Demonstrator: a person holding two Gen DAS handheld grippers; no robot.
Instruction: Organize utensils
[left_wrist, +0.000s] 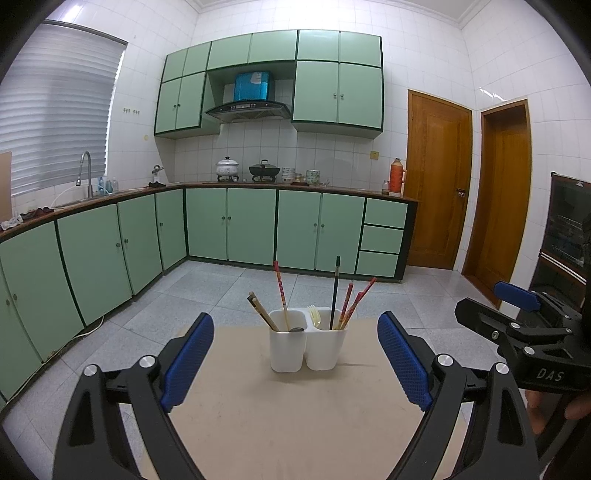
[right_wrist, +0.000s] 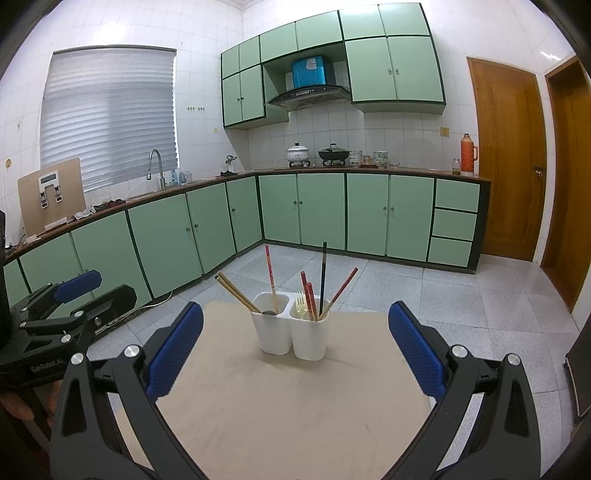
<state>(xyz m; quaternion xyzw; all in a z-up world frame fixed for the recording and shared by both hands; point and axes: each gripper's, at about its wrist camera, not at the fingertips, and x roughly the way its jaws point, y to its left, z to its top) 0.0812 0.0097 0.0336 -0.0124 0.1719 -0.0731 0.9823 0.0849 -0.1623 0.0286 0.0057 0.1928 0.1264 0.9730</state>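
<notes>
Gripper (left_wrist: 295, 363) on my left hand hangs spread wide above the near part of the tan counter (left_wrist: 295, 424), its blue pads (left_wrist: 188, 363) well apart and pinching nothing. Seen from the left wrist, the white utensil holder (left_wrist: 308, 345) stands ahead between the two pads, near the far edge of the counter, and it has two compartments side by side. Its left compartment holds a pair of tan chopsticks (left_wrist: 263, 313) leaning left, one red patterned chopstick (left_wrist: 281, 291) nearly upright, and a dark spoon bowl (left_wrist: 296, 329) at the rim. Its right compartment holds a pale plastic fork (left_wrist: 314, 316), a dark chopstick (left_wrist: 335, 291) standing upright, and red chopsticks (left_wrist: 356, 301) fanning to the right. My right gripper (left_wrist: 517, 295) shows at the right edge of this view, off the counter; I cannot tell from here how its jaws stand. From the right wrist, my right gripper (right_wrist: 295, 356) is likewise spread wide over the counter (right_wrist: 295, 417), empty, with the holder (right_wrist: 293, 336) standing between its blue pads (right_wrist: 173, 350) and farther off. The tan chopsticks (right_wrist: 237, 292) lean left out of the left compartment, the fork (right_wrist: 301, 303) and the dark chopstick (right_wrist: 323, 277) sit in the right one. My left gripper (right_wrist: 77, 290) appears at the left edge, beside the counter and above the tiled floor (right_wrist: 461, 306).
</notes>
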